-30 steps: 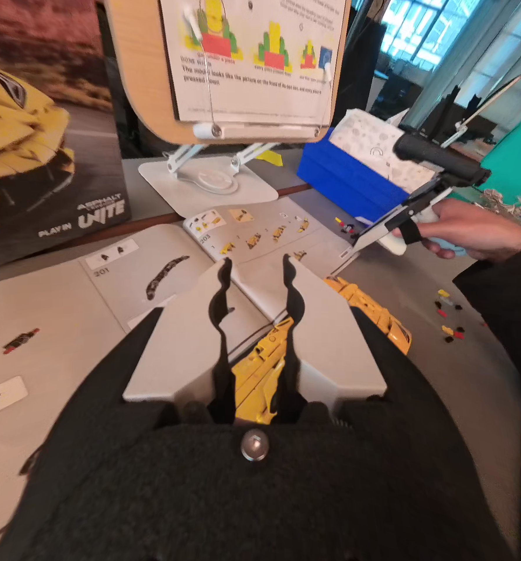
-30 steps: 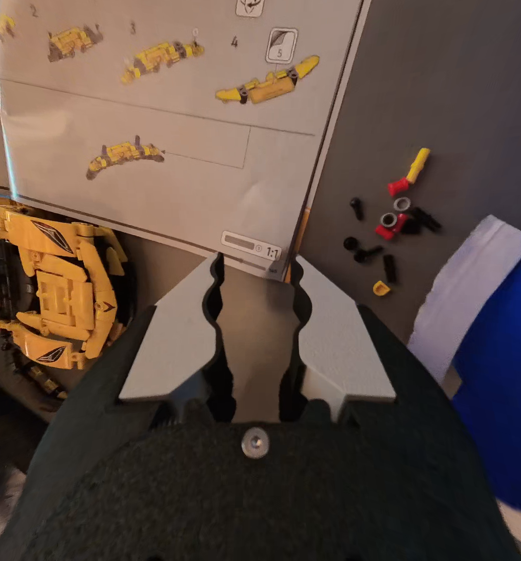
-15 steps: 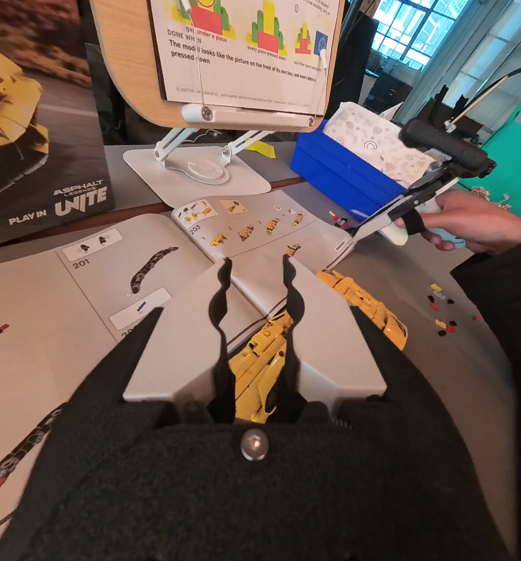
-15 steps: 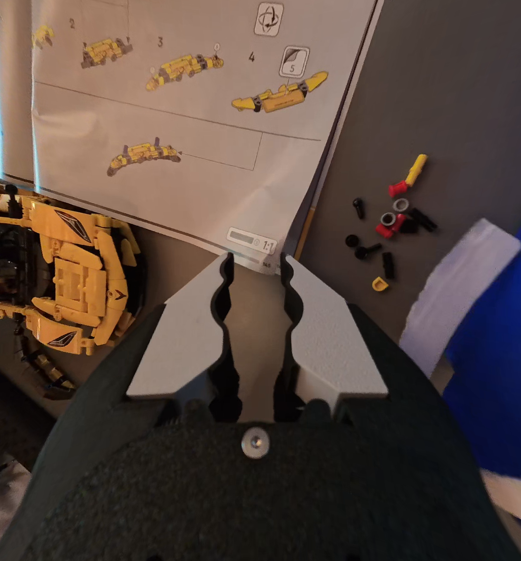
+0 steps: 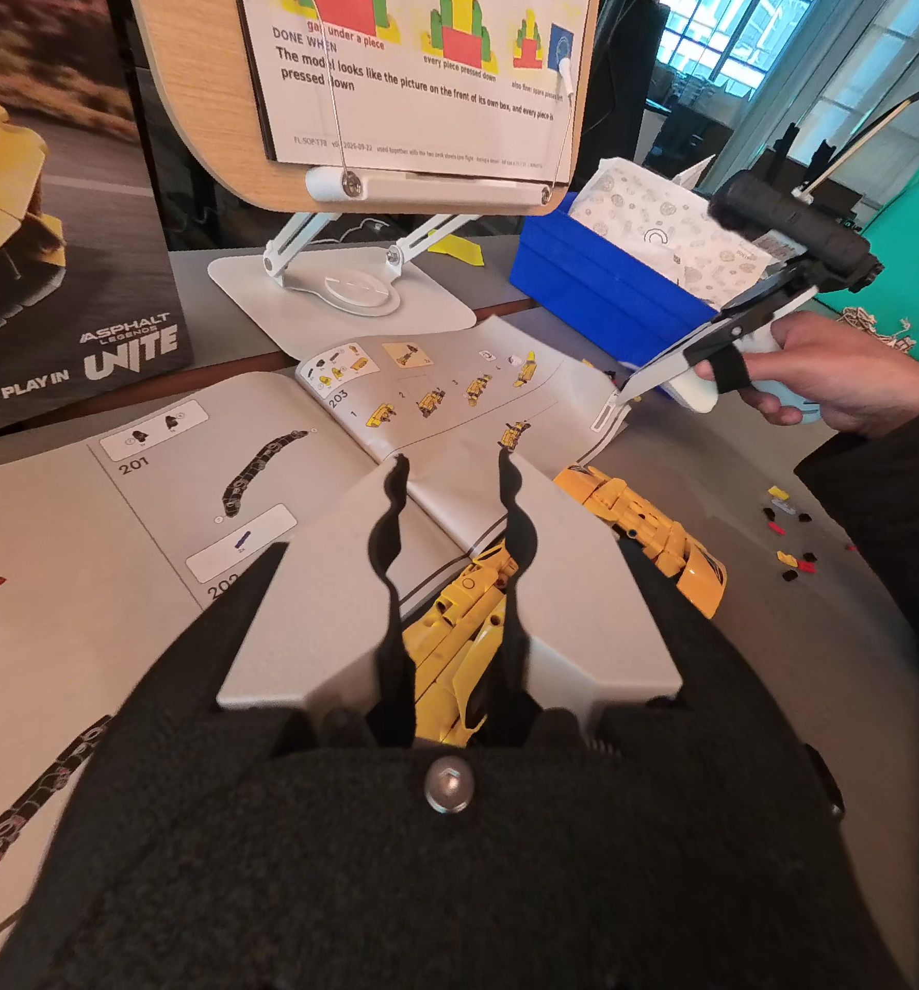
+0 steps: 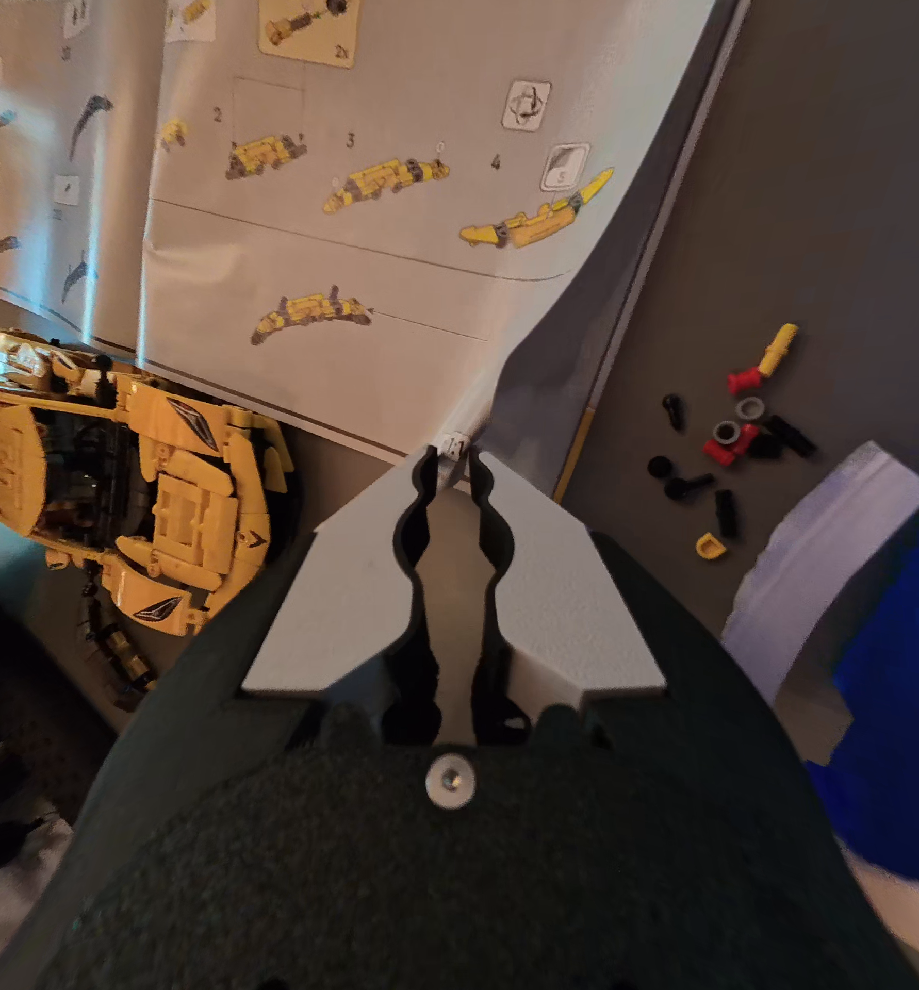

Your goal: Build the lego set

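Two grippers — right gripper (image 6: 453, 455) pinches manual page (image 6: 339, 257) corner | left gripper (image 5: 449, 463) open, empty

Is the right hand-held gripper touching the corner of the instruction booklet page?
Touching. In the right wrist view, the right hand-held gripper pinches the page corner of the instruction booklet, which curls upward.

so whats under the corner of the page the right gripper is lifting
The right gripper pinches the instruction booklet's top page corner. Beneath it show another grey page and bare table. The loose pieces lie beside it, uncovered. What lies farther under the page is hidden.
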The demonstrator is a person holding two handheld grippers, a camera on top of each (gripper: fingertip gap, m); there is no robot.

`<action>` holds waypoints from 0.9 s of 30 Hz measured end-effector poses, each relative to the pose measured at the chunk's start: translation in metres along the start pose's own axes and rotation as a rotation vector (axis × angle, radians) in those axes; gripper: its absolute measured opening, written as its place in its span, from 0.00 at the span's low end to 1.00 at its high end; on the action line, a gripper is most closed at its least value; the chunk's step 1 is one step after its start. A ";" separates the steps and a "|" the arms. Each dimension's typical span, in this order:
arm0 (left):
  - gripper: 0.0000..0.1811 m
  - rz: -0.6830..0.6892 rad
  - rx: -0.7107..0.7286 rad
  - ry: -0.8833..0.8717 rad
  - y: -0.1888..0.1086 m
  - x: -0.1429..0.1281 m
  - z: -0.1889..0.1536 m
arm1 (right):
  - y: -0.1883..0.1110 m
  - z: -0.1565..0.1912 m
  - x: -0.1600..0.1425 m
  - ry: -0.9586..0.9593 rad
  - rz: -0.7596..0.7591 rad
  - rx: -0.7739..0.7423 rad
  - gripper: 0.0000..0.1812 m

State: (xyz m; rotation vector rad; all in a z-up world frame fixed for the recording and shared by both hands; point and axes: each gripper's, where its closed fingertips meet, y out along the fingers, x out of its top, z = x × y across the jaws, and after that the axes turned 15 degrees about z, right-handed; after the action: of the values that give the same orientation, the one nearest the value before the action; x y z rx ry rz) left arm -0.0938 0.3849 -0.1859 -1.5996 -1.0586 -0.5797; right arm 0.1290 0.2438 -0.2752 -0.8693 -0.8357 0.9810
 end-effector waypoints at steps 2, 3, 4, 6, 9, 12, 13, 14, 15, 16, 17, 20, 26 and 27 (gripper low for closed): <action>0.19 -0.001 -0.001 -0.002 0.000 0.000 0.000 | -0.003 0.009 0.003 -0.014 -0.025 0.047 0.06; 0.19 0.000 -0.002 -0.002 0.000 0.000 0.000 | -0.005 0.014 0.005 -0.021 -0.038 0.078 0.06; 0.19 0.003 -0.002 -0.002 0.001 -0.001 0.000 | -0.007 0.022 0.007 -0.034 -0.054 0.118 0.07; 0.19 0.013 0.001 0.000 0.002 -0.003 0.000 | -0.008 0.026 0.010 -0.030 -0.071 0.151 0.07; 0.19 0.020 -0.001 0.001 0.004 -0.004 0.000 | -0.001 -0.003 0.002 0.005 -0.016 -0.020 0.09; 0.19 0.025 -0.002 0.004 0.005 -0.005 -0.001 | 0.000 0.021 0.010 0.001 -0.066 0.172 0.10; 0.19 0.026 -0.002 0.004 0.005 -0.006 -0.001 | -0.001 0.022 0.013 0.010 -0.080 0.188 0.09; 0.19 0.027 -0.002 0.005 0.006 -0.006 -0.001 | 0.000 0.021 0.014 0.013 -0.081 0.178 0.09; 0.19 0.028 -0.003 0.006 0.006 -0.006 -0.001 | 0.001 0.020 0.014 0.011 -0.076 0.160 0.07; 0.19 0.028 -0.004 0.006 0.006 -0.006 -0.002 | 0.002 0.020 0.014 0.006 -0.072 0.145 0.04; 0.19 0.028 -0.004 0.008 0.006 -0.006 -0.002 | 0.002 0.021 0.015 0.001 -0.073 0.133 0.02; 0.19 0.054 0.080 0.002 0.007 -0.011 0.012 | 0.000 0.028 0.019 -0.046 -0.079 0.066 0.00; 0.22 0.041 0.003 -0.078 0.006 -0.009 0.010 | 0.013 0.121 0.023 -0.563 -0.048 -0.110 0.00; 0.23 0.030 -0.024 -0.086 0.005 -0.006 0.006 | 0.020 0.138 0.025 -0.628 -0.053 -0.133 0.00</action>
State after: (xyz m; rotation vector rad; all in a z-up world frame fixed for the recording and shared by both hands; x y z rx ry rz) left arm -0.0937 0.3885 -0.1948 -1.6710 -1.0932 -0.5088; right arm 0.0084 0.3036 -0.2317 -0.6454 -1.4625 1.1805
